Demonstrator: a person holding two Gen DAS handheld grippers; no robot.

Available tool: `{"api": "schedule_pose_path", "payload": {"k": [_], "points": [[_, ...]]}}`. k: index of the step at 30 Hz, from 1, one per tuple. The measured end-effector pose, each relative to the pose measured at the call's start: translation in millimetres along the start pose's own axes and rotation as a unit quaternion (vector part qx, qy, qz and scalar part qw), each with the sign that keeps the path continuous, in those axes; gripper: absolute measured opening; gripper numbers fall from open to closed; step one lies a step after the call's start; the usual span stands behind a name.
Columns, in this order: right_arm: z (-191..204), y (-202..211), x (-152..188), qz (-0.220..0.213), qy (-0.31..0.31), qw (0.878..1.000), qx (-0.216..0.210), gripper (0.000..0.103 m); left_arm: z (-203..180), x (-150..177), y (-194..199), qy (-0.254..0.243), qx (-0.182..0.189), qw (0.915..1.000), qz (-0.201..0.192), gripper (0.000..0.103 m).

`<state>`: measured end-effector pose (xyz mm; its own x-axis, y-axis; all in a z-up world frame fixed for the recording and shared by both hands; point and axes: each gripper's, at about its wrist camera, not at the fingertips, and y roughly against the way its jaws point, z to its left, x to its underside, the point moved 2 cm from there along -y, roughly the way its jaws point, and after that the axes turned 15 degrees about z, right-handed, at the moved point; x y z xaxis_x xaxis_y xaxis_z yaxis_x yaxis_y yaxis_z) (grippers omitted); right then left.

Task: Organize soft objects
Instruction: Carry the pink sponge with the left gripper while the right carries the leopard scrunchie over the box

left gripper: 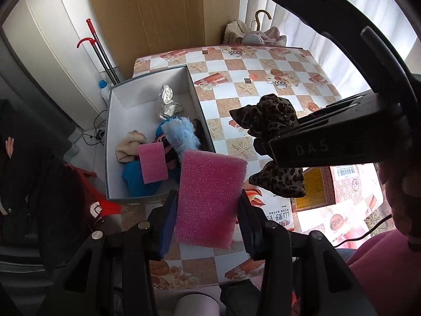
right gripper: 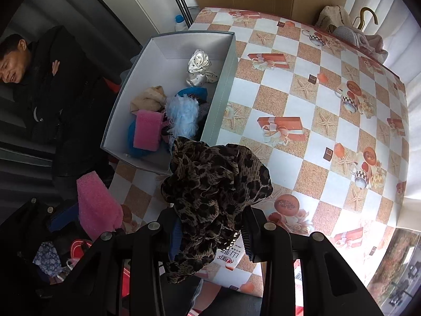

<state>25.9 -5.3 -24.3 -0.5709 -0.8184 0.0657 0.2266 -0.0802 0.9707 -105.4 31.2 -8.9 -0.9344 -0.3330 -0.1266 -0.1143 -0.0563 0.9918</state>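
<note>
My left gripper (left gripper: 208, 205) is shut on a pink foam sponge (left gripper: 208, 194) and holds it above the table's near edge, just in front of the open grey box (left gripper: 115, 121). The sponge also shows in the right wrist view (right gripper: 97, 208). My right gripper (right gripper: 210, 226) is shut on a leopard-print scrunchie (right gripper: 215, 184), held above the table to the right of the box (right gripper: 223, 84). In the left wrist view the scrunchie (left gripper: 271, 121) hangs from the right gripper (left gripper: 265, 147). The box holds a smaller pink sponge (left gripper: 152, 163), a light blue fluffy piece (left gripper: 181, 137), a white satin scrunchie (left gripper: 168, 102) and other soft things.
The table has a checkered orange-and-white cloth (right gripper: 315, 105). A printed package (left gripper: 313, 187) lies near the front right. Bags and a hook (left gripper: 252, 34) sit behind the far edge. A person in black (right gripper: 39, 79) sits left of the table. A red-handled pole (left gripper: 100, 52) leans on the wall.
</note>
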Motion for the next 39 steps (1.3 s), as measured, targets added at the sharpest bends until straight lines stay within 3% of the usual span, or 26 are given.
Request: {"api": "schedule_pose_path", "payload": {"k": [29, 39], "points": [[26.9, -13.2, 0.5, 0.013, 0.022, 1.0, -0.016, 0.039, 20.7, 19.0, 4.6, 0.04, -0.013, 0.9991, 0.003, 0.047], [18.2, -4.8, -3.5, -0.013, 0.01, 1.0, -0.021, 0.039, 25.4, 18.4, -1.5, 0.054, -0.006, 0.9985, 0.007, 0.047]]}}
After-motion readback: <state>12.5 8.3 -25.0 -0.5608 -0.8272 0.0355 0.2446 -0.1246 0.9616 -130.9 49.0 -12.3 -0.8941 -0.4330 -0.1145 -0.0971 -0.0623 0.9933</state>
